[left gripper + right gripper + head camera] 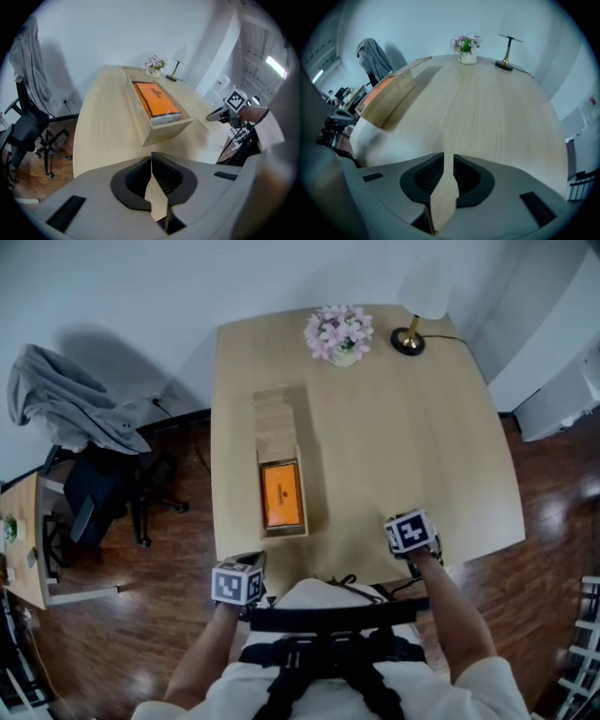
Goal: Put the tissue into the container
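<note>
- Starting at the left gripper (151,157): pinched tip to tip, nothing caught between, parked by the near left corner of the table (403,427)
- Over to the right gripper (448,157): drawn in almost to touching, only a sliver of bare wood showing through, empty as well, sitting at the near edge further right
- Moving outward now: just beyond the left gripper, the long wooden container (279,418), running near to far down the left half of the table
- And there, lying flat in the near end of that container, the tissue (281,495), an orange pack, inside the walls, touched by neither gripper
- Far half of the container looking bare
- Further out at the far edge: a vase of flowers (338,334) and, to its right, a lamp (409,338), both well apart from the action
- Off to the left on the floor, a chair draped with a grey garment (66,404)
- Judging by all this: placing done, tissue home, both grippers clear; little left beyond pulling back, if anything
</note>
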The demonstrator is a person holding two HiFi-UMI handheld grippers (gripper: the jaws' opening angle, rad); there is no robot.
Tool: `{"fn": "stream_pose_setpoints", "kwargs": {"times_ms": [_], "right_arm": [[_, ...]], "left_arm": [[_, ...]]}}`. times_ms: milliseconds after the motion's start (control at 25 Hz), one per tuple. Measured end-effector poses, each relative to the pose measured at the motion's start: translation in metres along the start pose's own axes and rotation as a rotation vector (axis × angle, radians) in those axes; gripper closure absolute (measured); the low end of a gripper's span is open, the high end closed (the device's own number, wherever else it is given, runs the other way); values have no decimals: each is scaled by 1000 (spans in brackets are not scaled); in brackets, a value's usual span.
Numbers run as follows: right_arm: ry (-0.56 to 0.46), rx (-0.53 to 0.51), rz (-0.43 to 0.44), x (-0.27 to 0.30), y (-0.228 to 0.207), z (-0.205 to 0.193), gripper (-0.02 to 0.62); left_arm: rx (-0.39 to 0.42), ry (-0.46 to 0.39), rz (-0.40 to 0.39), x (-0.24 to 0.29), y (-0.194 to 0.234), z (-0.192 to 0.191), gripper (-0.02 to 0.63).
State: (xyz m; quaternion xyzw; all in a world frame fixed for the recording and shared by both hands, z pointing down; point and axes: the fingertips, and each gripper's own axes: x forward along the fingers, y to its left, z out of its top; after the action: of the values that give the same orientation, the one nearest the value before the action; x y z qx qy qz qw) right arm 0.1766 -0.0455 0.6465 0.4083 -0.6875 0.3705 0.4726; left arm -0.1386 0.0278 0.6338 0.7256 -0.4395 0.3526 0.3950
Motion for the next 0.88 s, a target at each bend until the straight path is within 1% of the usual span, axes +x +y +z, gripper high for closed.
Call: {"fn": "stream_pose_setpoints", "kwargs": {"times_ms": [40, 120, 200, 280, 440, 520, 680, 800, 880], "right_arm": [[69, -28, -42, -1, -6, -16, 548], [203, -90, -157, -6, -25, -46, 548], [250, -136, -201, -3, -30, -59, 548], [240, -165, -202, 4, -29, -60, 548], [183, -192, -163, 18, -19, -50, 557], [183, -195, -149, 20, -17, -48, 558], [210, -190, -136, 17, -16, -48, 558], [200, -184, -128, 16, -19, -45, 558], [203, -179, -125, 16, -19, -47, 558]], "left_arm": [[15, 25, 6, 3, 1, -4, 603], [49, 73, 18, 8, 4, -13, 603], [85, 114, 33, 14, 7, -21, 606], [112, 151, 37, 21, 7, -28, 606], [176, 240, 71, 34, 11, -45, 606], [208, 274, 77, 36, 11, -49, 606], [246, 307, 80, 36, 10, -53, 606], [294, 344, 107, 36, 11, -56, 606], [313, 355, 127, 34, 13, -56, 606]]}}
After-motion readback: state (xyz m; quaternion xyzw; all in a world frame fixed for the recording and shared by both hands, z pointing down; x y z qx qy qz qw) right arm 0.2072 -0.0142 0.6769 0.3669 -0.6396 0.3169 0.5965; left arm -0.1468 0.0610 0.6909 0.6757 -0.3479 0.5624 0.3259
